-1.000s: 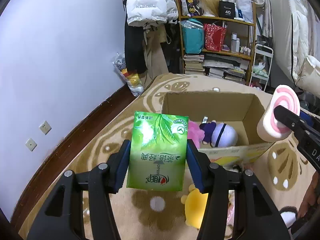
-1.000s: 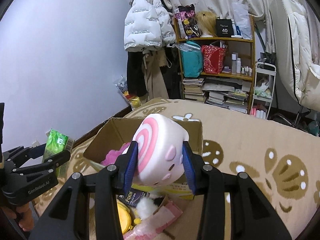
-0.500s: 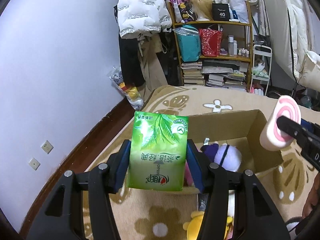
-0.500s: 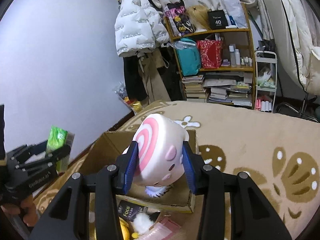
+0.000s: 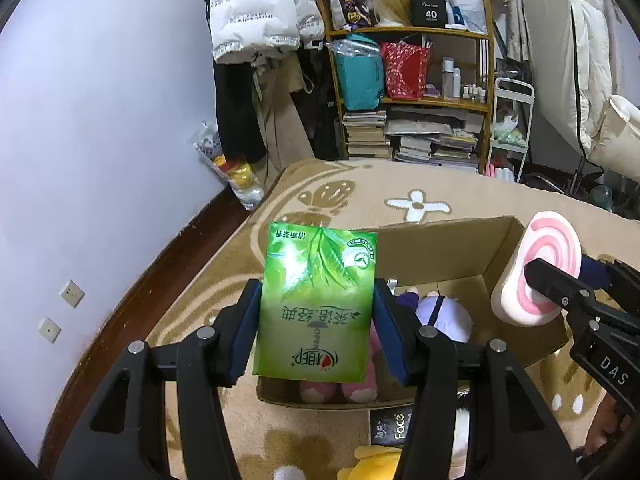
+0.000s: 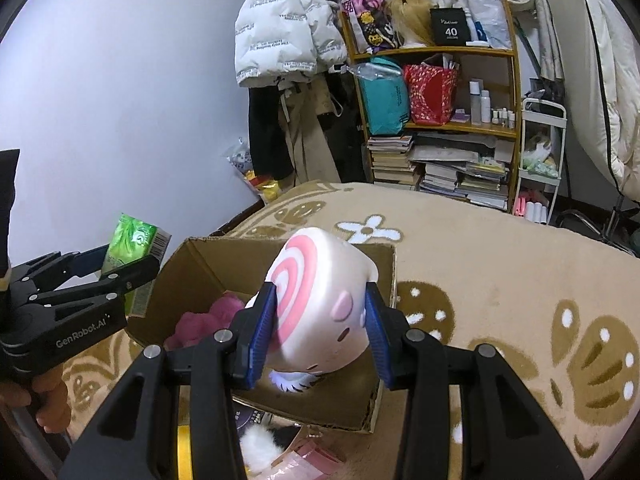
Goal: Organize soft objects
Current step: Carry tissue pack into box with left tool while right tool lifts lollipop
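Left gripper [image 5: 316,332], right gripper [image 6: 320,332] — fingers [image 5: 246,334] clamped, angled downward

At twelve o'clock I see a wooden shelf [image 5: 412,32] stacked with books [image 5: 366,132]; a white puffer jacket [image 5: 256,8] hangs at eleven, and wall sockets [image 5: 72,293] sit at nine.

Green tissue pack [image 5: 316,308]; pink-swirled white plush [image 6: 320,304]; tan, perhaps floral carpet [image 6: 500,264].
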The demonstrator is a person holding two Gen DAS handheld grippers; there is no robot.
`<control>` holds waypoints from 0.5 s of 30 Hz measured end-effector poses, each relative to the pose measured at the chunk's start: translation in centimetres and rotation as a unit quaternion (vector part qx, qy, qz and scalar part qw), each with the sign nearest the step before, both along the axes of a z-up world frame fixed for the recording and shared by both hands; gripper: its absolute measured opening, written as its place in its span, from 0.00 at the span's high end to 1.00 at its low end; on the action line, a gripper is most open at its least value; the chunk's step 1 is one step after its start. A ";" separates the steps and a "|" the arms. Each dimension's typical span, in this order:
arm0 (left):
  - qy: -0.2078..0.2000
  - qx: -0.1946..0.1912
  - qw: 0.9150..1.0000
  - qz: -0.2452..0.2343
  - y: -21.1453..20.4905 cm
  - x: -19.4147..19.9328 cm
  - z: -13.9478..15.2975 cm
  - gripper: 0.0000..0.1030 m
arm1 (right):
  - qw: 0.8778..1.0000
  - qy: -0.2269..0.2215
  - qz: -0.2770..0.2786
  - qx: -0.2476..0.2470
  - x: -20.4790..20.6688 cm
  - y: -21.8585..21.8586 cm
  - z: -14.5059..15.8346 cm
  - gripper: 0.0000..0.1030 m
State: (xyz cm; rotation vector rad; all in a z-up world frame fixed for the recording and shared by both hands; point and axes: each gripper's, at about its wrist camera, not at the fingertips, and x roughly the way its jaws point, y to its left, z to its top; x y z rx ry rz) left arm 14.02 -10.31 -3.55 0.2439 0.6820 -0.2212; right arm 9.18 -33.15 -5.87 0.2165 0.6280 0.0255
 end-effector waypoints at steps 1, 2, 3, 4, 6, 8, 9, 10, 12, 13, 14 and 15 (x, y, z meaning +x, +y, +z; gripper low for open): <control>0.003 -0.001 1.000 0.001 0.0 0.1 -0.2 0.49 | 1.000 0.002 0.002 0.001 0.1 0.0 -0.2 0.56; 0.006 -0.002 1.000 0.002 -0.1 0.3 -0.4 0.49 | 1.000 0.005 0.003 0.001 0.3 0.0 -0.4 0.55; 0.008 -0.001 1.000 0.001 -0.2 0.4 -0.6 0.49 | 1.000 0.006 0.004 -0.001 0.4 0.1 -0.5 0.55; 0.010 -0.002 1.000 0.000 -0.2 0.4 -0.7 0.48 | 1.000 0.008 0.005 -0.002 0.5 0.1 -0.7 0.55; 0.017 -0.008 1.000 -0.002 -0.3 0.7 -0.9 0.48 | 1.000 0.013 0.006 -0.003 0.8 0.2 -1.1 0.54; 0.023 -0.011 1.000 -0.003 -0.3 0.9 -1.1 0.48 | 1.000 0.020 0.008 -0.007 1.1 0.3 -1.5 0.51; 0.026 -0.010 1.000 -0.003 -0.4 1.1 -1.3 0.48 | 1.000 0.021 0.008 -0.009 1.1 0.4 -1.6 0.50; 0.028 -0.010 1.000 -0.002 -0.4 1.1 -1.5 0.48 | 1.000 0.023 0.007 -0.011 1.1 0.4 -1.7 0.49; 0.034 -0.010 0.999 -0.001 -0.4 1.3 -1.9 0.47 | 1.000 0.026 0.008 -0.009 1.3 0.5 -1.8 0.49; 0.036 -0.010 0.999 -0.001 -0.4 1.4 -2.0 0.46 | 1.000 0.028 0.008 -0.008 1.3 0.4 -1.9 0.49; 0.035 -0.010 0.999 0.000 -0.3 1.4 -2.0 0.42 | 1.000 0.028 0.008 -0.007 1.3 0.4 -1.9 0.48; 0.034 -0.010 0.999 0.001 -0.3 1.3 -2.0 0.38 | 1.000 0.029 0.008 -0.006 1.3 0.4 -1.9 0.48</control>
